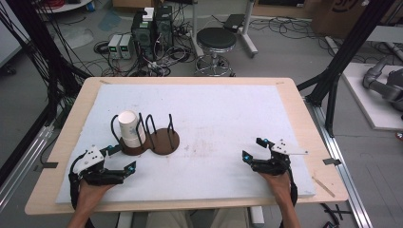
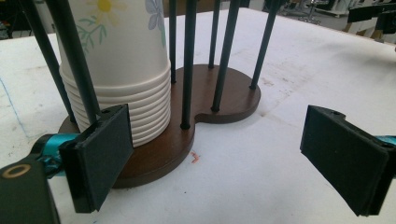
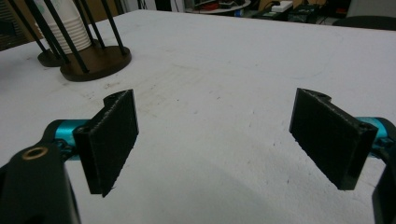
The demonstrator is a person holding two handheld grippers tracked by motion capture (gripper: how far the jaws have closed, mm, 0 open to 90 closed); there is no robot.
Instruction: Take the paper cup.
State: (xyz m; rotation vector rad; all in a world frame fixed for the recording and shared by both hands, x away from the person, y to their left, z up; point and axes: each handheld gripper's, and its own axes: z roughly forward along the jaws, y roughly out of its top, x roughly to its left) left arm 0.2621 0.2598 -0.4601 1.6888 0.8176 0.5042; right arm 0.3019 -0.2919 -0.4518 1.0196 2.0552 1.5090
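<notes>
A stack of white paper cups [image 1: 130,127] with a flower print stands upside down in the left bay of a dark wooden rack [image 1: 153,140] with black wire posts. Close up, the cup stack [image 2: 122,70] and the rack base [image 2: 173,140] lie just beyond my left jaws. My left gripper [image 1: 121,158] rests open near the table's front left, a little short of the rack, nothing between its pads. My right gripper [image 1: 254,148] sits open at the front right over bare white mat. From there the rack [image 3: 95,60] and cups [image 3: 63,23] appear far off to the left.
A white foam mat [image 1: 214,118] covers the wooden table [image 1: 71,118]. Behind the table stand a black stool [image 1: 216,40], computer boxes [image 1: 152,28] and tangled cables on the floor. A black frame post [image 1: 347,52] rises at the right.
</notes>
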